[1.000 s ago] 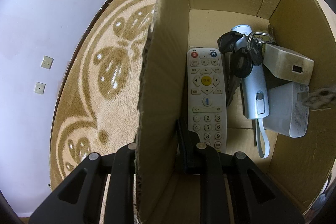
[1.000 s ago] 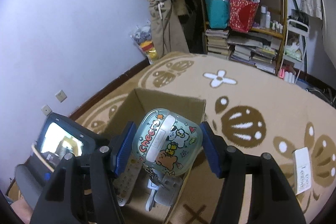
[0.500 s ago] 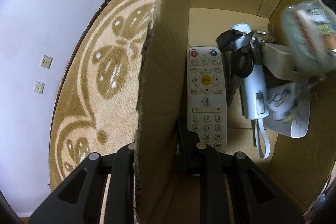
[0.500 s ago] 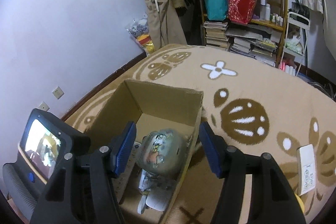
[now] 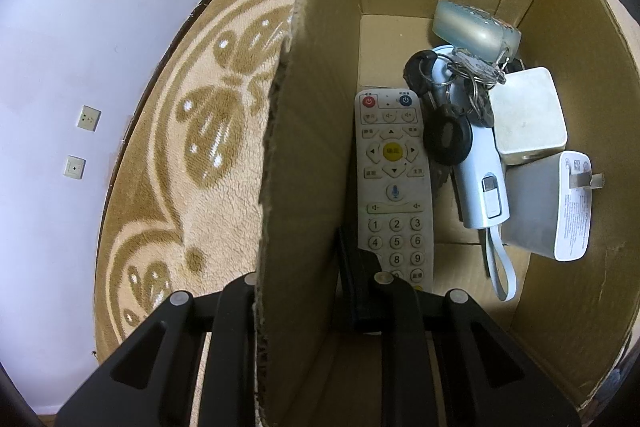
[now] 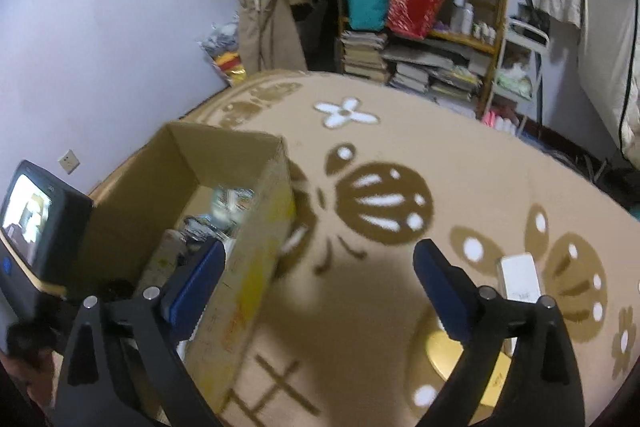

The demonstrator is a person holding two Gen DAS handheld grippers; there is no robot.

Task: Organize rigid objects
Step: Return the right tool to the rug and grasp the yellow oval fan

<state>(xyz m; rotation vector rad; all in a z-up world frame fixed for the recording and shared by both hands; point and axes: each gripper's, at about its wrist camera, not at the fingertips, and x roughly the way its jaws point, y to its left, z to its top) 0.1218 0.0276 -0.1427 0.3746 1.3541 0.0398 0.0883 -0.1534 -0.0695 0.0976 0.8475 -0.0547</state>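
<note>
A cardboard box [image 5: 288,155] stands on the carpet. My left gripper [image 5: 304,287] is shut on the box's near wall. Inside lie a white remote [image 5: 394,187], a bunch of keys [image 5: 452,115], a light blue device with a strap [image 5: 480,183], two white chargers [image 5: 528,115] and a pale green cartoon case [image 5: 476,27] at the far end. My right gripper [image 6: 320,287] is open and empty, above the box's right wall [image 6: 256,259]. A white box [image 6: 520,279] and a yellow disc [image 6: 444,351] lie on the carpet beyond it.
A tan patterned carpet [image 6: 400,155] covers the surface. A cluttered shelf [image 6: 432,27] with books and bags stands at the back. A purple wall [image 5: 60,67] with sockets runs on the left. The left gripper's screen [image 6: 32,219] shows at the right wrist view's left.
My right gripper let go of the cartoon case, which dropped into the box and now lies at its far end. The right gripper opened wide and moved right. The left gripper has not moved.
</note>
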